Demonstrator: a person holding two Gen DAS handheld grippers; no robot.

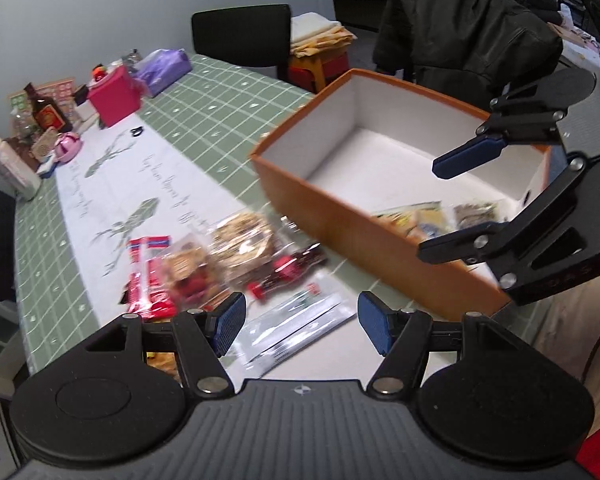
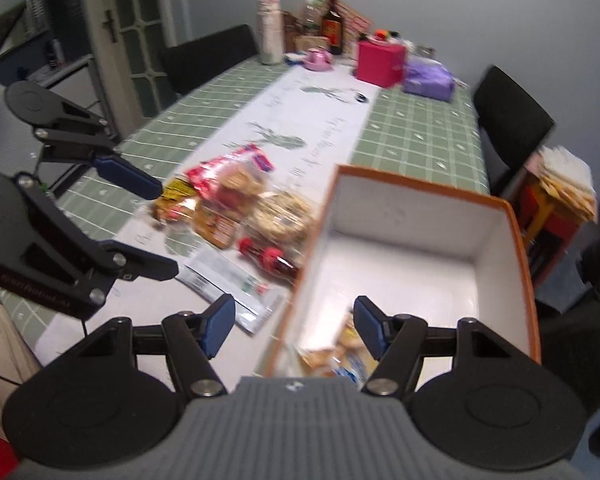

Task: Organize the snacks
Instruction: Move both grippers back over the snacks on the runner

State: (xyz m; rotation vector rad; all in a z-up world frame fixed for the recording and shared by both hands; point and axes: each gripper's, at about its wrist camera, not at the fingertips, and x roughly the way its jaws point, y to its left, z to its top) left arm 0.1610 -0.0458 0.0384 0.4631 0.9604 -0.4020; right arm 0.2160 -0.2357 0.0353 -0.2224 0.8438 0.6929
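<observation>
A green checked table carries an orange box at the 3 o'clock side of the left wrist view. A few packets lie in the box's near end. The snack pile sits on the cloth at 9 o'clock of the box, beside it. The left gripper hangs over a flat white packet, fingers spread, holding nothing. The right gripper hangs over the box's near wall, fingers spread and empty.

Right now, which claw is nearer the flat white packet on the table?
Left. The left claw hangs open right above the white packet; the right claw is open over the orange box edge, beside the packet.
</observation>
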